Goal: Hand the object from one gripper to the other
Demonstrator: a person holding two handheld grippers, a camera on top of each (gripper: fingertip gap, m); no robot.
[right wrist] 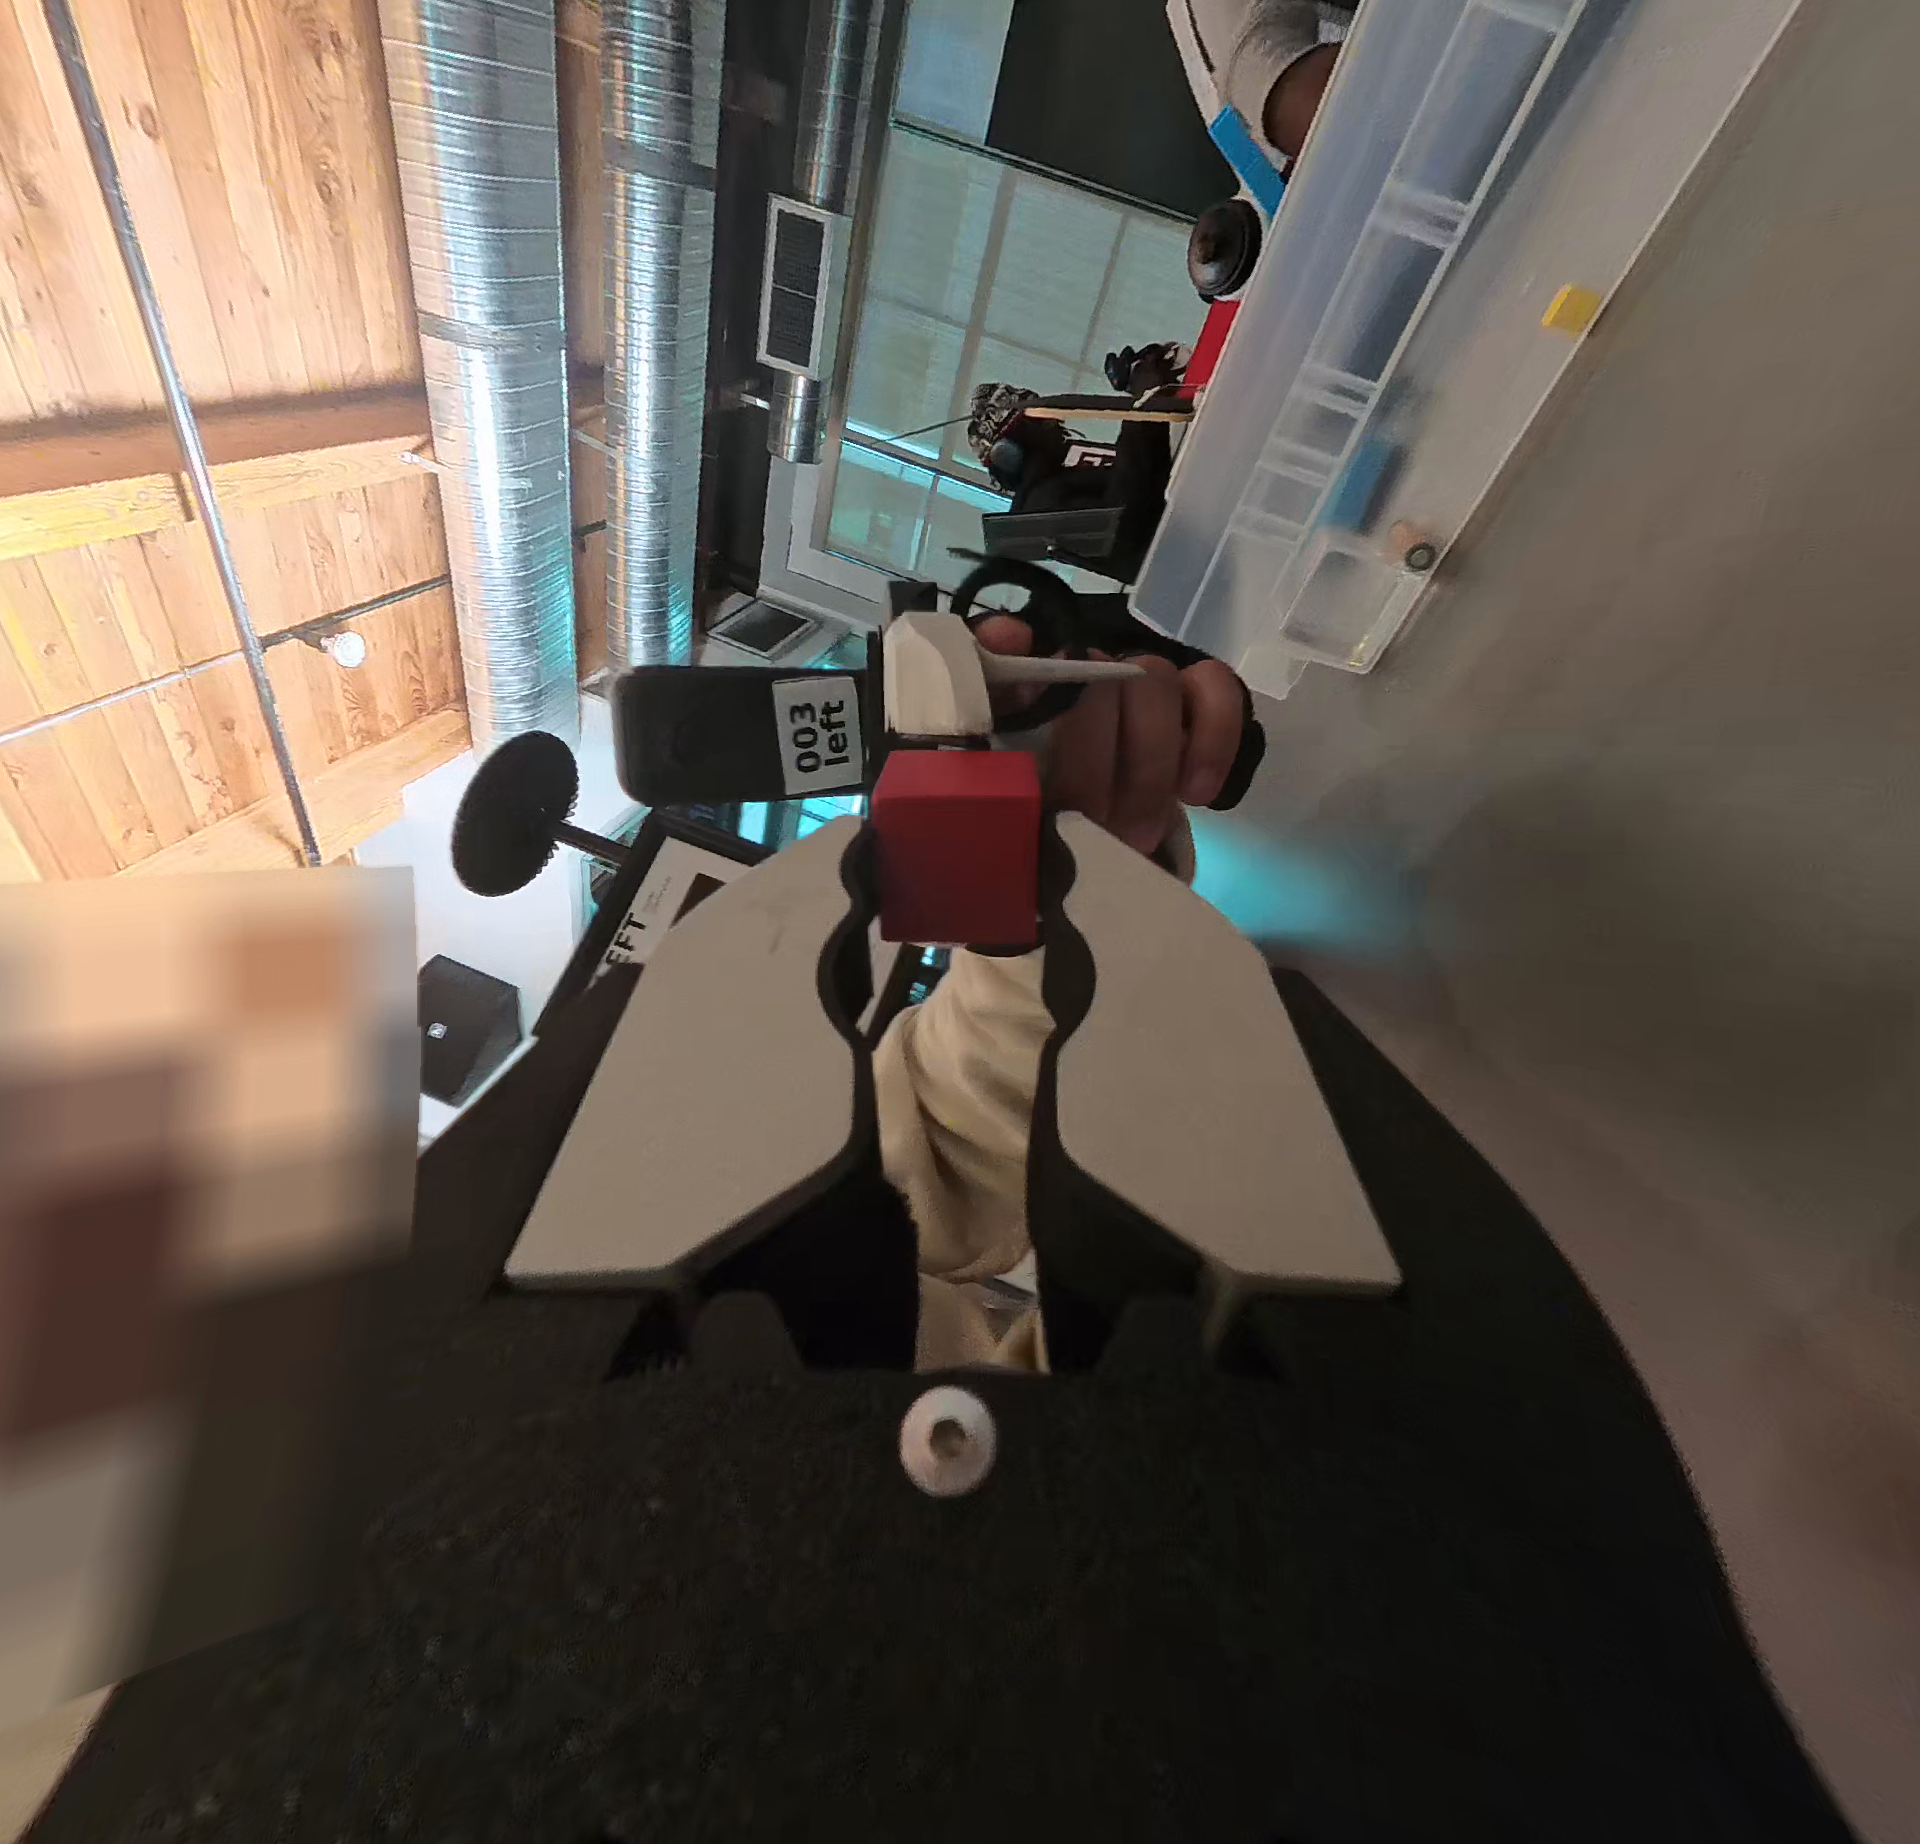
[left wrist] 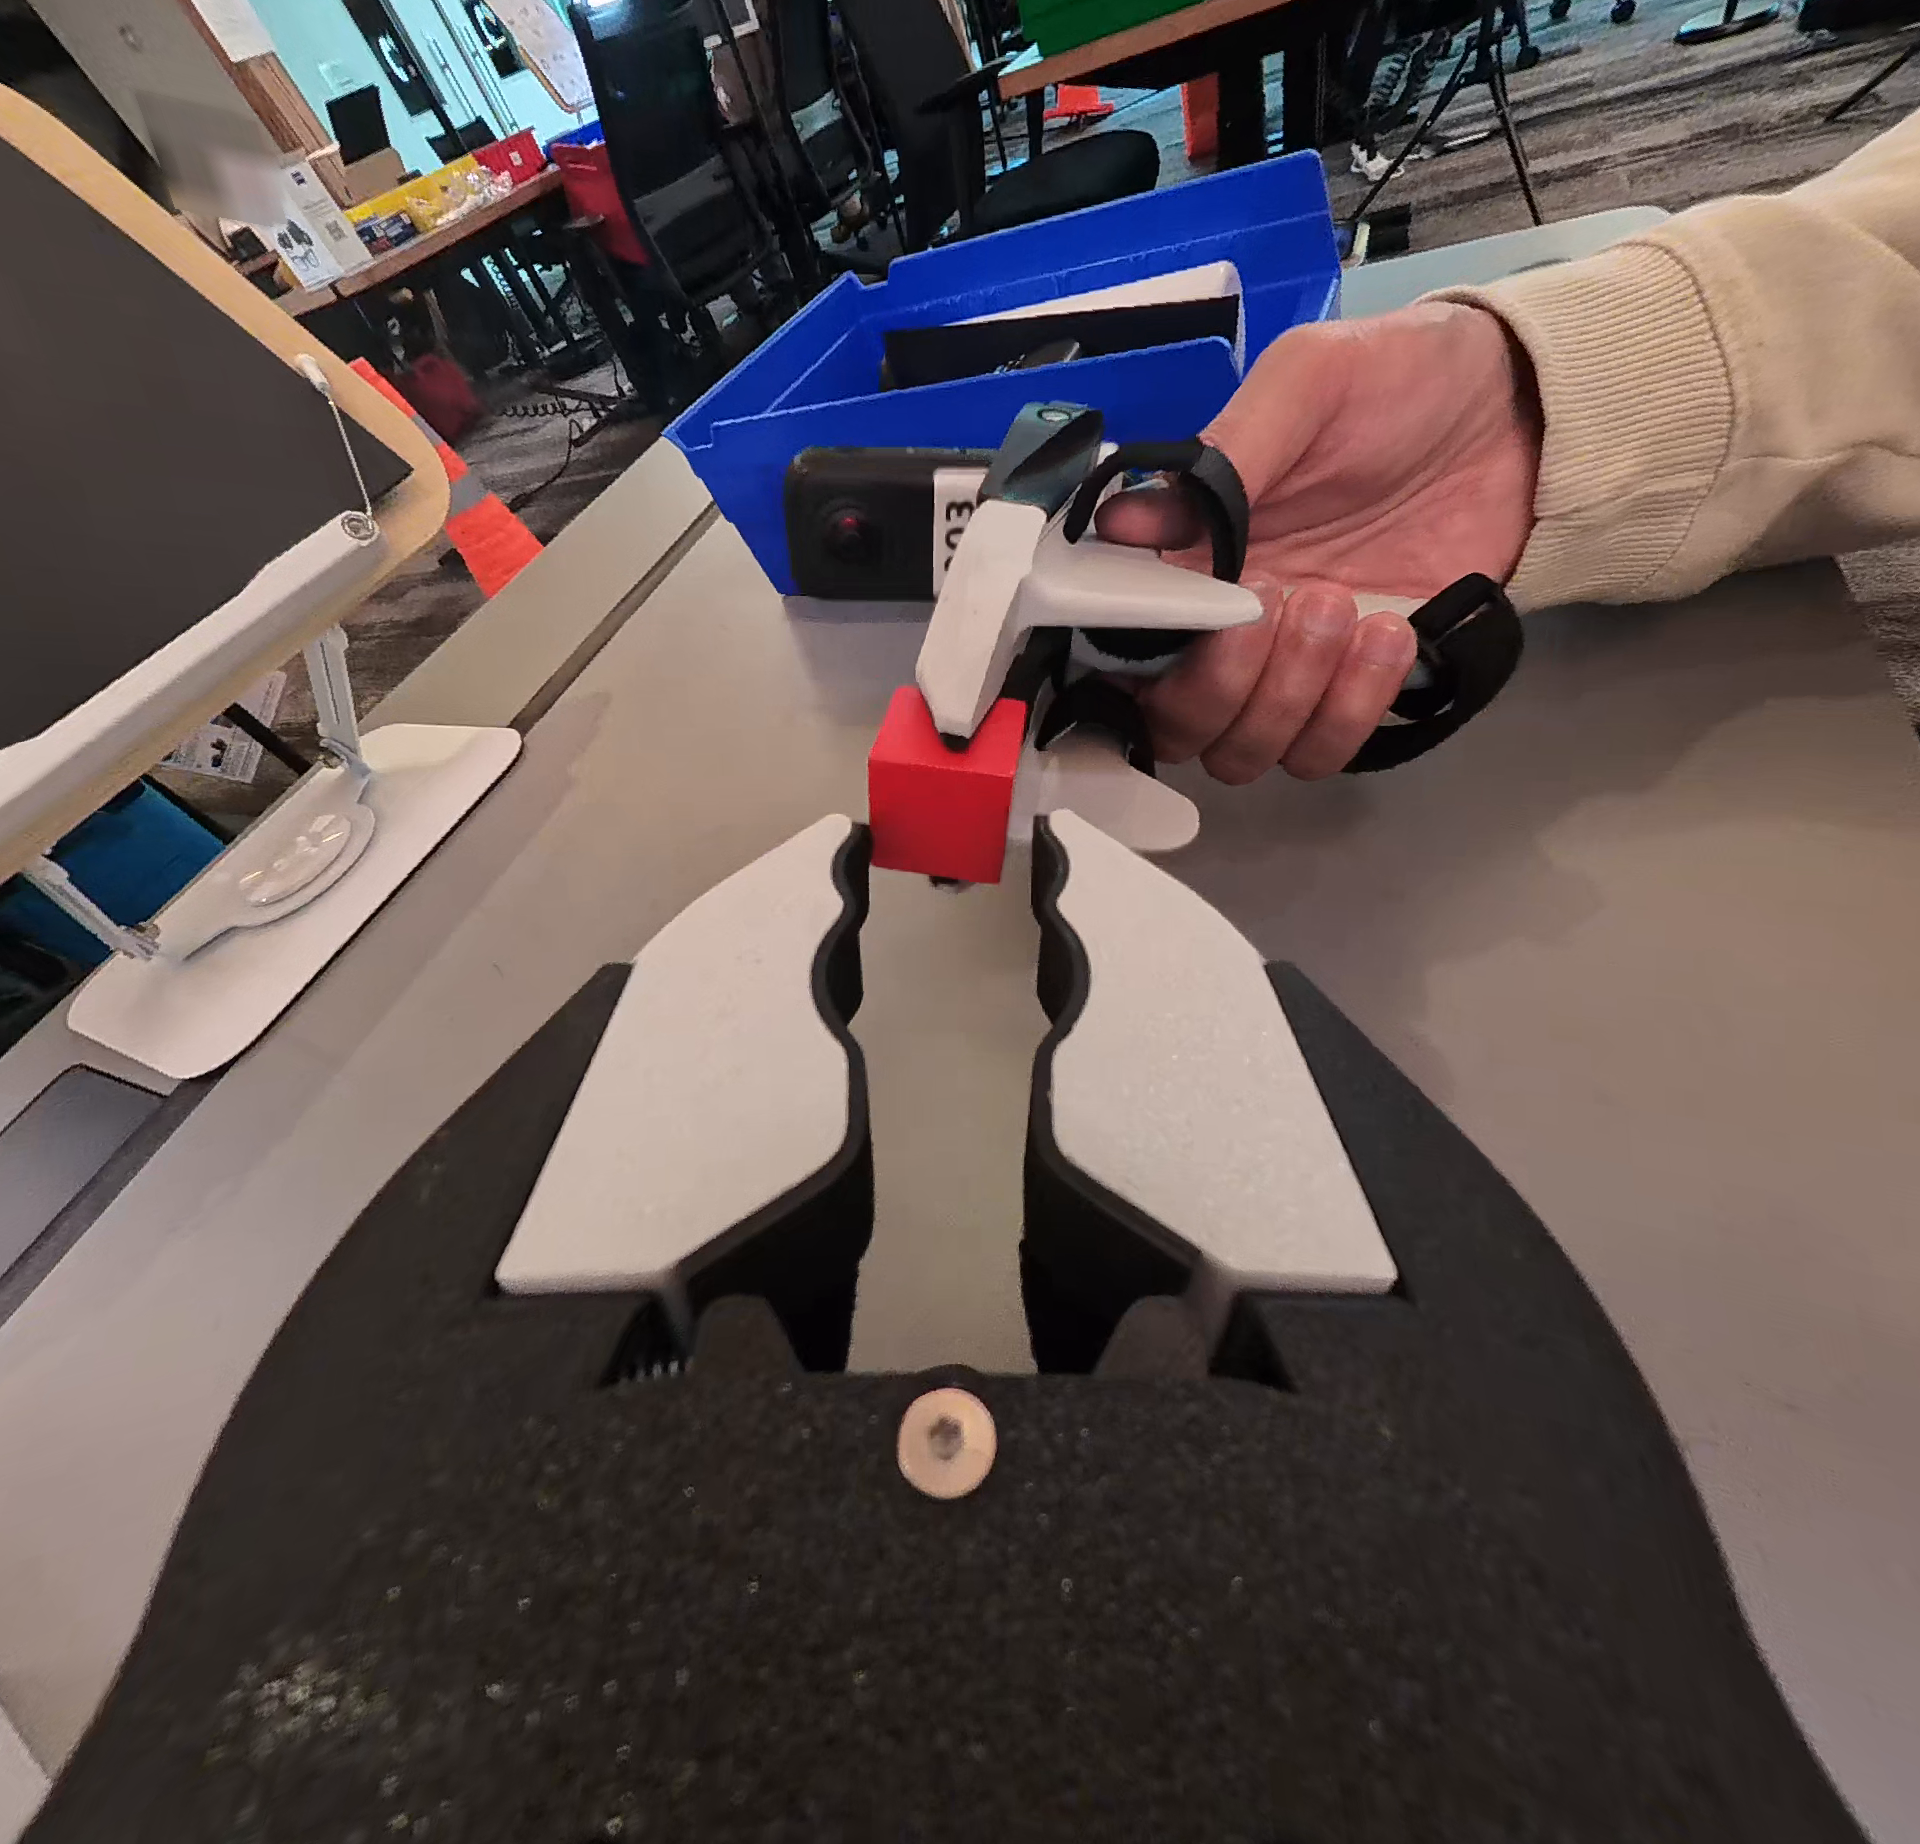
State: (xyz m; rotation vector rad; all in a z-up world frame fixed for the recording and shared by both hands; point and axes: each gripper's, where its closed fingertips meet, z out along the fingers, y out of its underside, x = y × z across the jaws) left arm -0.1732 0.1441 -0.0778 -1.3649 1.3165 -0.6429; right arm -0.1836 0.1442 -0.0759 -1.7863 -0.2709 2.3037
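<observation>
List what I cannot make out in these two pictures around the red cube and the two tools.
1. Left wrist view: the red cube hides the right tool's lower finger, so its grip is unsure.
2. Right wrist view: the cube hides the left tool's lower finger too.
3. Left wrist view: the blue bin's wall hides most of its contents.
4. Right wrist view: a mosaic patch covers the left side.

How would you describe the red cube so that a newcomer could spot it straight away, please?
Start at the grey table with the blue bin on it. In front of the bin, the left gripper and right gripper meet above the tabletop, with the red cube between their fingertips. It is the only red thing over that table.
</observation>
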